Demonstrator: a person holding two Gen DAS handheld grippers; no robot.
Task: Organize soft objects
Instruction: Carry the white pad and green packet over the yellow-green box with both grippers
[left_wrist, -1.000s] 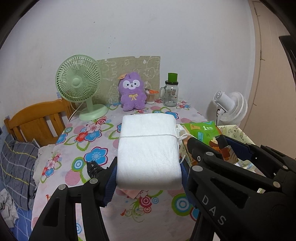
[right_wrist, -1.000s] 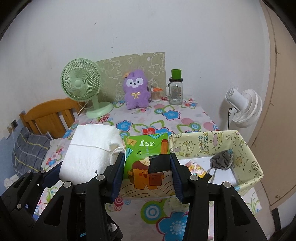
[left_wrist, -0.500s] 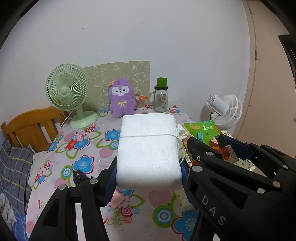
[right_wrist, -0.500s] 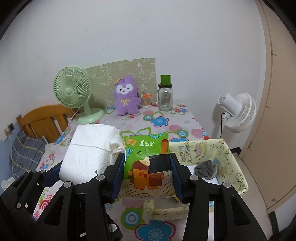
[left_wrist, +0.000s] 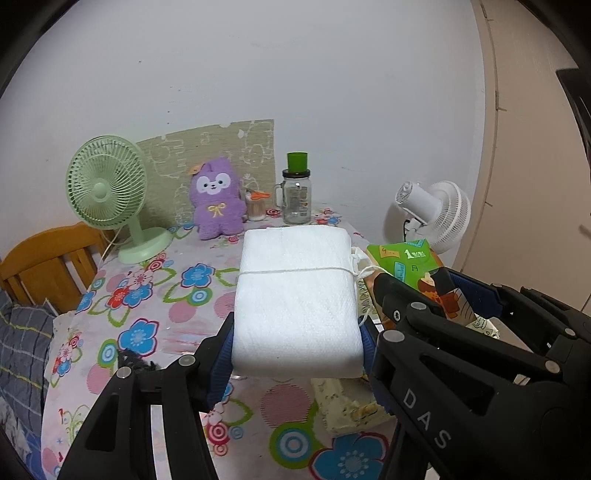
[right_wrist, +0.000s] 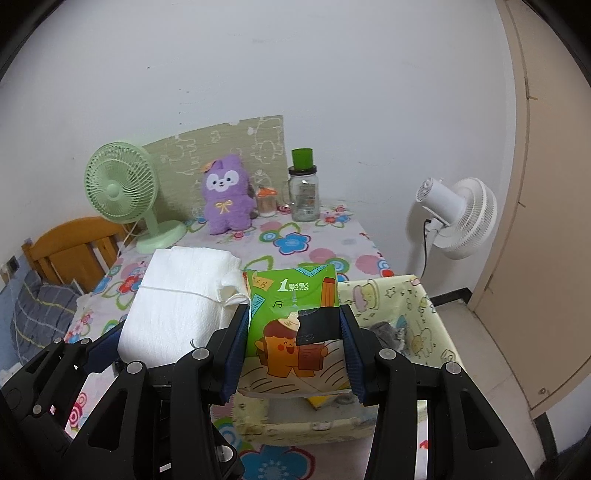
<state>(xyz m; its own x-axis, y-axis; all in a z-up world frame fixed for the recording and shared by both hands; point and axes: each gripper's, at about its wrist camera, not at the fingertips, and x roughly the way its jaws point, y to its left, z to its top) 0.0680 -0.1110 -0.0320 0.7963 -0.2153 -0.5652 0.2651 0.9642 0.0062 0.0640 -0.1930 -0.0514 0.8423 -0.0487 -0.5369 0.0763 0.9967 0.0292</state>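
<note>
Two handheld grippers side by side above a flower-print tablecloth (left_wrist: 155, 295), each carrying a soft pack toward a pale yellow fabric bin (right_wrist: 424, 295). Leftmost, relative to the bin: left gripper (left_wrist: 295, 343), blue pads pressed against both sides of a white tissue bundle (left_wrist: 295, 295) tied across with string, jaws roughly half apart and clamped on it. Bundle's long axis pointing away from the camera toward the far wall, held clear of the cloth, just left of the bin's near left corner. Next, closer to the bin: right gripper (right_wrist: 293, 347), pads clamped on both sides of a green tissue pack (right_wrist: 291, 314) printed with a cartoon figure, lower edge of the pack directly over the bin's near wall. Inside the bin, right of the pack: a small grey fabric item (right_wrist: 388, 332) and a glimpse of something yellow under the pack. Judged from this: right hand nearer the bin and first in line to release, bin opening lying just ahead and slightly right of its pack; white bundle needing a further shift rightward to clear the rim. Far behind the bin, against the wall: green desk fan (left_wrist: 107, 184), purple plush toy (left_wrist: 218, 199), glass jar (left_wrist: 295, 199).
</note>
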